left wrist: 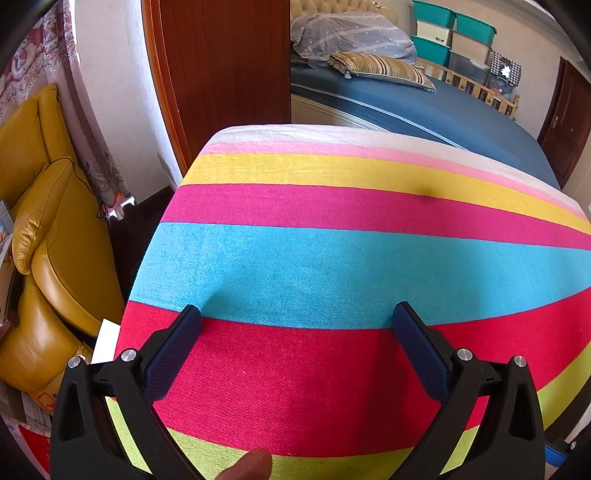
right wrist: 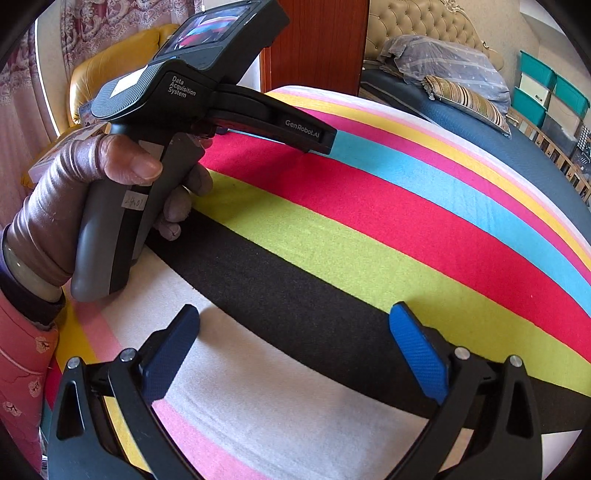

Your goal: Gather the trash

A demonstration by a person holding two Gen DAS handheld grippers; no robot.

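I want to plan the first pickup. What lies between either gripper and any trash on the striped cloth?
No trash shows in either view, so no obstacle can be judged. The left gripper and right gripper hang open over the bare striped cloth.

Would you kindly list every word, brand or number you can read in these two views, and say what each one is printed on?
"Data Acquisition System": on the dark body of the left tool, below its screen.
"GenRobot.AI": on the side of that tool's black finger arm.
A small handwritten sticker on its grey handle: seems to read "2401", but too uncertain to confirm.
The left wrist view shows no readable text; papers beside the yellow armchair are too blurred.
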